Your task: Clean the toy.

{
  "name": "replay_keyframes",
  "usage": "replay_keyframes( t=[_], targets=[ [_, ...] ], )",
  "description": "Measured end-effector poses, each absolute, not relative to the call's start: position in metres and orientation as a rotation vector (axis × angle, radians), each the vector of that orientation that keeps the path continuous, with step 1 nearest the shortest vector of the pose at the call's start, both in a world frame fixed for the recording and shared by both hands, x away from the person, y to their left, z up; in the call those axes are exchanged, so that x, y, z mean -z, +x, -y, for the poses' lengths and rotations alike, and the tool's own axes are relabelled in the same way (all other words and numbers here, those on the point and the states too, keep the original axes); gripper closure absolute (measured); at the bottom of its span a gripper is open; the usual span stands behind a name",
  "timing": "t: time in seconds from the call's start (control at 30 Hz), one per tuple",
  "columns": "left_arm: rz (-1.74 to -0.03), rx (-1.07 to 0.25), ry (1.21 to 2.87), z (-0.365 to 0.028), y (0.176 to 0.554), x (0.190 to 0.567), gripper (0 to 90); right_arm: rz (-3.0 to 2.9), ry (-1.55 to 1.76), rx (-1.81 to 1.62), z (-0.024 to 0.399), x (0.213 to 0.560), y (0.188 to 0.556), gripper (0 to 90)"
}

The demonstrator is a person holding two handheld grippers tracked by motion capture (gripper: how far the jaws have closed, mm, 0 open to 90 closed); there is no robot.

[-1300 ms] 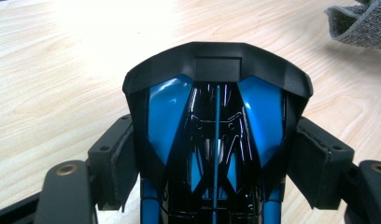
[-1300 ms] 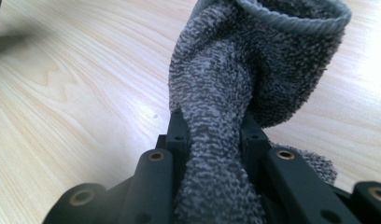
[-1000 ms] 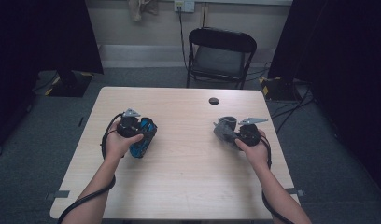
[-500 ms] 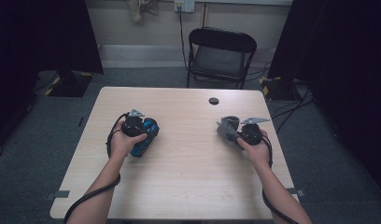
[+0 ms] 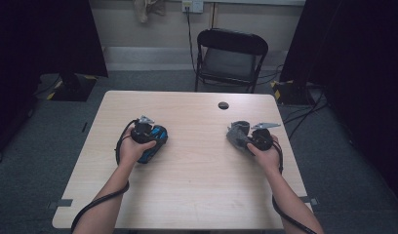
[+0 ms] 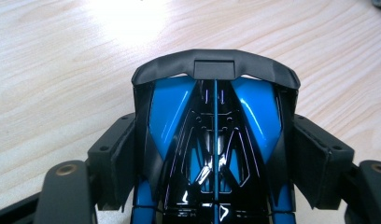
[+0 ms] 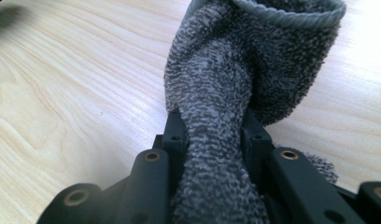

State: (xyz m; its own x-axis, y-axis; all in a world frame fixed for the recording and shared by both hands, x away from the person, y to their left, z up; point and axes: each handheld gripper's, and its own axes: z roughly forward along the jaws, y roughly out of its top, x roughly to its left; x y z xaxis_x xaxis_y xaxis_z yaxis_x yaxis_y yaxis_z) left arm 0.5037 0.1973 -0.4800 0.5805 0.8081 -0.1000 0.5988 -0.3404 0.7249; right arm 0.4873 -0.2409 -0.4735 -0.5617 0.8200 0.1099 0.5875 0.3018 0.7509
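Your left gripper (image 6: 215,186) clamps the blue-and-black gadget (image 6: 215,135) lengthwise; your right gripper (image 7: 212,135), well apart, pinches the grey sock (image 7: 244,70)

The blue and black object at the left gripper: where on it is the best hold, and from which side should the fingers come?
Grip the blue and black object across its two long black flanks, coming in from its rear end along its length. It is narrow and elongated, and its flanks give the pads opposing faces, while its glossy top slopes away. The left gripper already straddles it this way on the table.
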Motion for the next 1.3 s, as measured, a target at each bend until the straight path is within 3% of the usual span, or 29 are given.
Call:
replay_keyframes(
  t=[1.3],
  targets=[
    [-1.13, -0.381, 2.107, -0.192, 0.506, 0.493, 24.8, -2.261, 1.318, -1.113, 0.245, 0.476, 0.485, 56.5]
  ],
)
